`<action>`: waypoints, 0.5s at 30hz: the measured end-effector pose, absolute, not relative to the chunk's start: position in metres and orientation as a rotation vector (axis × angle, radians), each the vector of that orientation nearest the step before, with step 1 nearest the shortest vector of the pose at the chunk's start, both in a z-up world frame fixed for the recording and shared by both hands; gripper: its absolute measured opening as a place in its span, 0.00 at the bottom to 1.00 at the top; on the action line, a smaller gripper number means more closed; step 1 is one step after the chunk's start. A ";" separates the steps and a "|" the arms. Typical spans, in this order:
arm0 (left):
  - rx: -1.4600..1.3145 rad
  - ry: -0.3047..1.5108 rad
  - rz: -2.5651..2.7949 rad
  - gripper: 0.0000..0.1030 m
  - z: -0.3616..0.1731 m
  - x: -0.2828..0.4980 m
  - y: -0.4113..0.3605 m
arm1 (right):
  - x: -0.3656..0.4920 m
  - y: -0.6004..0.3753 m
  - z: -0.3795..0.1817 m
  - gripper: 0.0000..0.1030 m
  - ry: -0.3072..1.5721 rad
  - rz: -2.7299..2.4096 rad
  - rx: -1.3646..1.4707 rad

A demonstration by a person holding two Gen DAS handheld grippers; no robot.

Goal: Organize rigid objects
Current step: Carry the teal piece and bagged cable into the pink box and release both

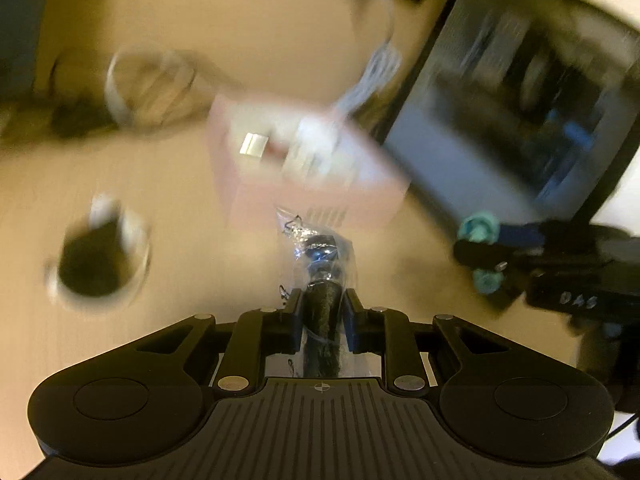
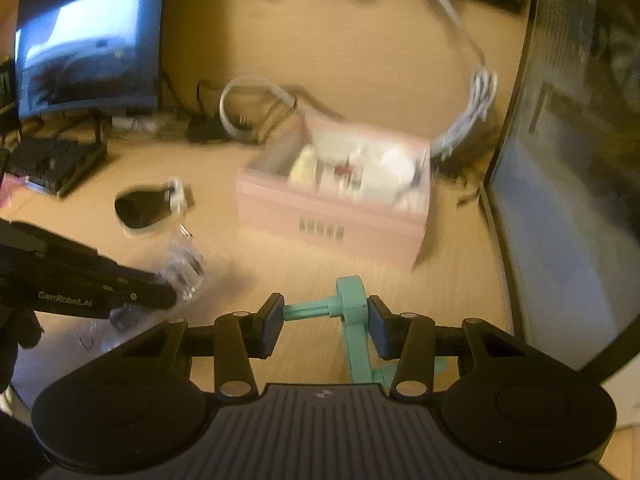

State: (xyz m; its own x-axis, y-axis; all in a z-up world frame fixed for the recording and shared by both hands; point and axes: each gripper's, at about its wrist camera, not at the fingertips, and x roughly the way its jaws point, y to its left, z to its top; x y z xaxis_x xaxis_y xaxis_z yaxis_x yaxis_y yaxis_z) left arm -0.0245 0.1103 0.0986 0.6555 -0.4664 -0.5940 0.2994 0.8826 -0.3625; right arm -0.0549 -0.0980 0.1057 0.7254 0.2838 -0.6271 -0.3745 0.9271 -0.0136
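My left gripper [image 1: 322,312] is shut on a dark tool wrapped in a clear plastic bag [image 1: 320,264], held above the wooden desk just short of the pink box [image 1: 256,196]. The pink box [image 2: 320,216] holds several small white and pale items. My right gripper [image 2: 326,314] is shut on a teal plastic clamp piece [image 2: 352,304], in front of the box. The right gripper with the teal piece shows at the right of the left wrist view [image 1: 480,248]. The left gripper [image 2: 168,296] and its bag [image 2: 184,264] show at the left of the right wrist view.
A black cylinder with a white end [image 2: 148,204] lies on the desk left of the box. A monitor [image 2: 568,160] stands to the right, another screen [image 2: 88,44] and a keyboard [image 2: 52,164] to the left. White cables [image 2: 468,120] and a looped cord [image 2: 256,108] lie behind the box.
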 end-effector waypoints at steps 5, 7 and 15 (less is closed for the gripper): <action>-0.180 0.513 -0.484 0.23 0.188 0.033 0.104 | -0.016 -0.098 0.176 0.43 0.469 0.385 -0.115; -0.183 0.467 -0.473 0.25 0.217 0.066 0.099 | 0.012 -0.095 0.202 0.43 0.404 0.394 -0.098; -0.230 0.669 -0.396 0.25 0.172 0.151 0.080 | 0.076 -0.081 0.192 0.58 0.469 0.333 -0.110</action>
State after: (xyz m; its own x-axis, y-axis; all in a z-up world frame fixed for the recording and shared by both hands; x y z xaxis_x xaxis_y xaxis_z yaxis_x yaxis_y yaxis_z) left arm 0.1508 0.0800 0.1724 0.7139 -0.4272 -0.5549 0.2814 0.9006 -0.3312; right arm 0.0760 -0.0808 0.1917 0.8391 0.2893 -0.4607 -0.3397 0.9401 -0.0281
